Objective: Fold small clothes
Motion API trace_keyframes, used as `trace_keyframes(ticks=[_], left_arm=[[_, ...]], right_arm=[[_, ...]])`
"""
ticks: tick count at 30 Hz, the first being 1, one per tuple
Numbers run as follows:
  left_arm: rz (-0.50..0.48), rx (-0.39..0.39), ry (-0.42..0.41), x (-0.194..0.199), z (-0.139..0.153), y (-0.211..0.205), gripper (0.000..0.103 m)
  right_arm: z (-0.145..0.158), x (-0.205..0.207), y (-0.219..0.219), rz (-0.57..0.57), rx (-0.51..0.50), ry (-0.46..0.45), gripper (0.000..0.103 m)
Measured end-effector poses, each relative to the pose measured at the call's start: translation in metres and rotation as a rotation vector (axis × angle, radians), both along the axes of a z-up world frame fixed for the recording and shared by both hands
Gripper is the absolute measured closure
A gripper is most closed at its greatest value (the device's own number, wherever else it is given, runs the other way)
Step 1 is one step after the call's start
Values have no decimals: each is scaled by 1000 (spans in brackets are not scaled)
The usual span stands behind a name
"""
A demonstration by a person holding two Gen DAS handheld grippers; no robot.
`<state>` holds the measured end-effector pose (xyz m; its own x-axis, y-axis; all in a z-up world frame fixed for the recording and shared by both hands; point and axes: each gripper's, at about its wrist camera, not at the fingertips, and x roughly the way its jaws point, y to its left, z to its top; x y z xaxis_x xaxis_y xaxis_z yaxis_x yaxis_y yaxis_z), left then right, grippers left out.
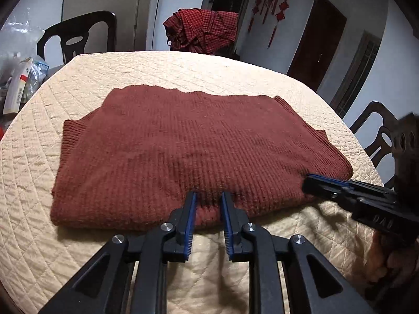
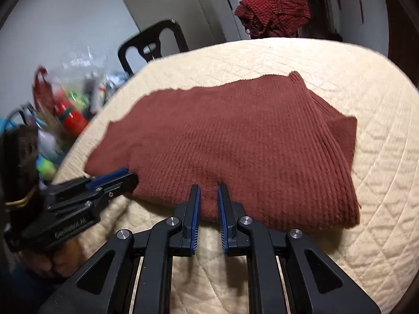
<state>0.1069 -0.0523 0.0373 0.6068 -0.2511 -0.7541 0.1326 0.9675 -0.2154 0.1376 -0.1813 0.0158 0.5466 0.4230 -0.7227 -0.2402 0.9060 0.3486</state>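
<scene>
A rust-red knitted sweater lies folded flat on a cream quilted table cover. My left gripper stands slightly open at the sweater's near edge, with a little of the knit between its blue pads and no squeeze visible. My right gripper is also slightly open over the near edge further right, fabric lying between its tips. Each gripper shows from the side in the other view: the right gripper at the sweater's near right corner, the left gripper at its near left corner.
A red checked cloth is draped over a chair behind the table. Dark chairs stand at the back left and right. Bags and clutter crowd the left side. A hand holds the right gripper.
</scene>
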Motion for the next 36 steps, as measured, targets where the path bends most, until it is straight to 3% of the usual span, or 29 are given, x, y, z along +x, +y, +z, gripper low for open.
trace_keyframes(ticks=[6, 11, 13, 19, 29, 36], left_arm=[[90, -26, -59, -13, 13, 29, 81], [209, -21, -21, -11, 1, 67, 81], [213, -87, -14, -13, -3, 78, 81], [213, -80, -14, -12, -5, 75, 81], [261, 34, -36, -18, 8, 76, 81], [269, 70, -11, -17, -5, 78, 79]], right_arm=[[10, -14, -44, -124, 34, -33, 89], [-1, -16, -74, -210, 69, 1, 90], [-1, -18, -73, -210, 73, -6, 90], [-2, -19, -78, -211, 90, -9, 90], [11, -26, -79, -219, 81, -36, 89], [-3, -22, -77, -224, 95, -5, 89]])
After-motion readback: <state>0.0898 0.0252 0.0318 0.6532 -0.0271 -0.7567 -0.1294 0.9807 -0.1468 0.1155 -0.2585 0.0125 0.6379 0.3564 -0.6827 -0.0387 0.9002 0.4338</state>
